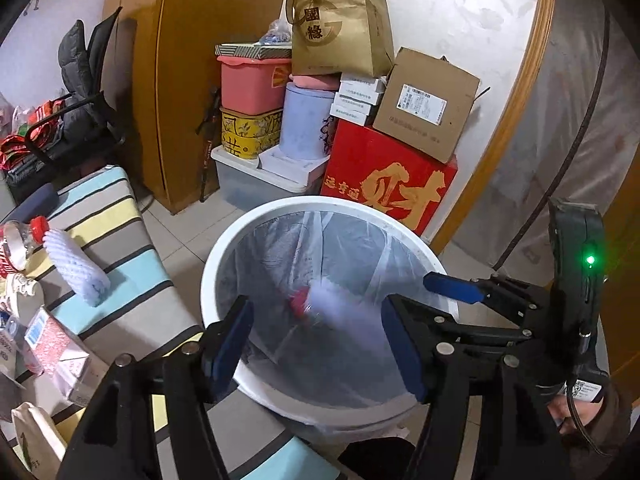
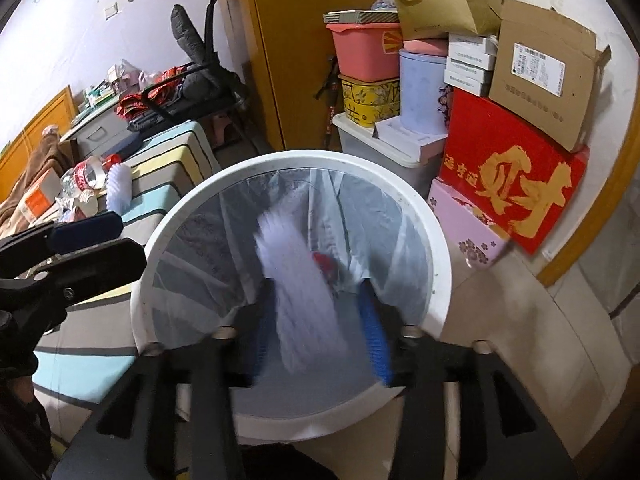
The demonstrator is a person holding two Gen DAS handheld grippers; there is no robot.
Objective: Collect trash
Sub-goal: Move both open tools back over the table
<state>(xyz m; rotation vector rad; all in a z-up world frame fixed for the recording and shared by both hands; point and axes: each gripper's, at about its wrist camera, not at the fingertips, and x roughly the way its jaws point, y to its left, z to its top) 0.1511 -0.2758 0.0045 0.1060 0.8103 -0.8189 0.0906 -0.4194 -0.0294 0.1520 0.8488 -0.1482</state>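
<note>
Both grippers poised over the white bin (image 1: pixel 224 248) at frame centre, aimed down so trash falls inside. Left gripper (image 1: pixel 316 344) spread, pinching nothing. Right gripper (image 2: pixel 320 332) spread too, blurred white foam sleeve (image 2: pixel 296 280) loose between its fingers, apparently dropping. More trash at left on the striped cushion (image 1: pixel 132 280): another foam sleeve (image 1: pixel 76 268).

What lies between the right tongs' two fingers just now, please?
In the right wrist view, blurred white foam netting over the lined white bin; the pads are not touching it.
</note>
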